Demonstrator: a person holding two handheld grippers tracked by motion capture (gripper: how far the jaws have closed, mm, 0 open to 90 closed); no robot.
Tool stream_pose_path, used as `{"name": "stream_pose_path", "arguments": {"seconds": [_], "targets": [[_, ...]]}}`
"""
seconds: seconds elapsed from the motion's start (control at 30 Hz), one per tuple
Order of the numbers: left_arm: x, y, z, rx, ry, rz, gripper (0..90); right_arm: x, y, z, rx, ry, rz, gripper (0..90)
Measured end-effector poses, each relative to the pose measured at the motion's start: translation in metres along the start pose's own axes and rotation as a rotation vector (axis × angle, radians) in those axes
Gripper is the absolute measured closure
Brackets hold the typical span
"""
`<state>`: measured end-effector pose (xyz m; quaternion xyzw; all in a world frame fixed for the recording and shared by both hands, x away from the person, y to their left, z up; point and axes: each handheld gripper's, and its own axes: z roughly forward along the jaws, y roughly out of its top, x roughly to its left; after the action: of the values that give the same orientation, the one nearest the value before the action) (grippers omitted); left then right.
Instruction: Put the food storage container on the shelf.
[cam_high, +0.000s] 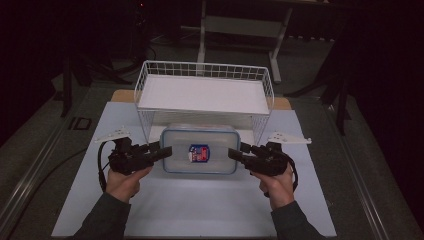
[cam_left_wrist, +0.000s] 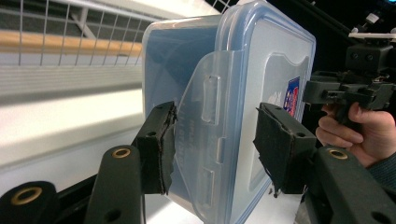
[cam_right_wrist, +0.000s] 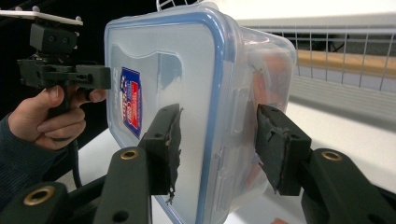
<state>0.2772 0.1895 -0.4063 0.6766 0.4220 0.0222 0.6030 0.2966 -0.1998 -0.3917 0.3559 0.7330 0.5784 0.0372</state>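
Nearest the front edge of the tabletop (cam_high: 200, 210), a smooth pale sheet, two sleeved forearms come in. The left hand (cam_high: 122, 182) carries the left gripper (cam_high: 167, 151) and the right hand (cam_high: 277, 185) carries the right gripper (cam_high: 232, 152); both are matt black, blocky tools, each topped by a pale three-cornered plate.

Between them, around the middle of the tabletop, is the container (cam_high: 200, 149): a rounded rectangular box of clear plastic with a blue-rimmed lid and a small red-and-blue label (cam_high: 198, 153). The left gripper is clamped on its left end and the right gripper on its right end.

The left gripper view shows what the high view cannot: the rough, torn black pads (cam_left_wrist: 163, 144) straddling the container's (cam_left_wrist: 224, 93) hinged translucent latch flap (cam_left_wrist: 205, 140). The right gripper view shows the pads (cam_right_wrist: 170, 140) pinching the lid rim and body of the container (cam_right_wrist: 187, 84), with orange contents blurred through the wall.

Behind the container, toward the far edge, stands a white wire basket shelf (cam_high: 202, 82) of thin grid mesh with a flat white floor.
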Motion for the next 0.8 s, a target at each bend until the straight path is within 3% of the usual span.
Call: {"name": "stream_pose_path", "arguments": {"seconds": [0.8], "targets": [[-0.009, 0.049, 0.000, -0.072, 0.008, 0.089, 48.9, -0.002, 0.044, -0.004, -0.079, 0.005, -0.070, 51.4]]}}
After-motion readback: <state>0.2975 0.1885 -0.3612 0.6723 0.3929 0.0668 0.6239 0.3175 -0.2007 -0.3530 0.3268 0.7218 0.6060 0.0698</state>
